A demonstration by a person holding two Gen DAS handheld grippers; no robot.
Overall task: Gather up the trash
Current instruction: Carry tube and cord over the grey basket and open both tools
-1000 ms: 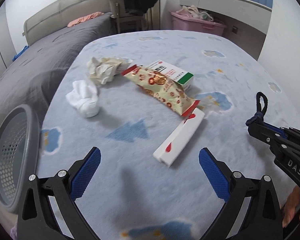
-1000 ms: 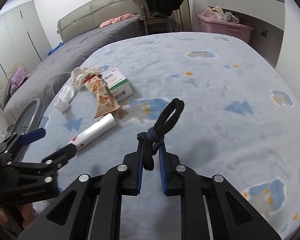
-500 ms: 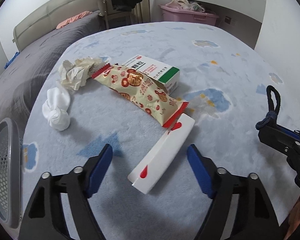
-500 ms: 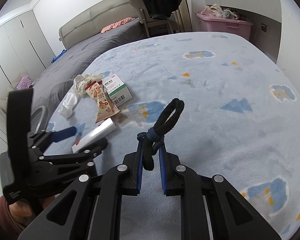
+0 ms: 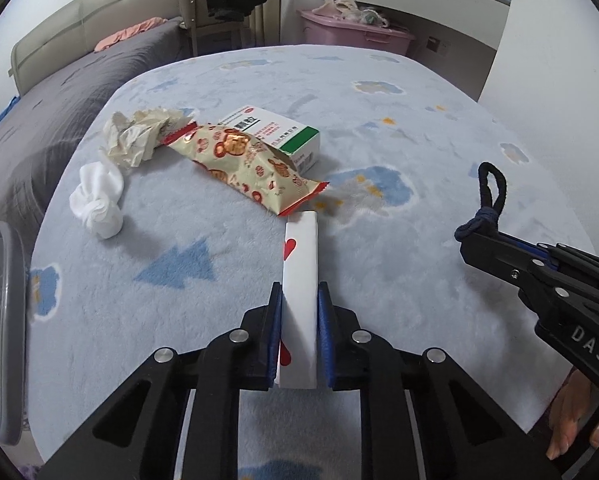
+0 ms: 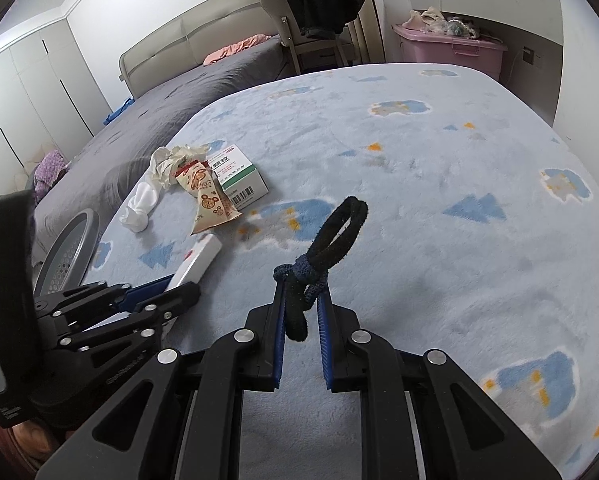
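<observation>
The left gripper (image 5: 298,300), wide open a second ago, has just clamped the white heart-printed box (image 5: 300,264) below the snack wrapper's (image 5: 251,168) five-o'clock corner, while the right gripper (image 6: 301,300) stays clenched on a black hair tie (image 6: 331,240).

The left gripper (image 5: 298,300) has just closed, jaws now clamping the white box (image 5: 300,280)

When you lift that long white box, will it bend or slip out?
The white box looks stiff: its edges stay straight with the left tool shut on its near end. It is probably light, being thin cardboard. It might tilt or slip, since it looks smooth and most of it sticks out beyond the pads toward the snack bag.
</observation>
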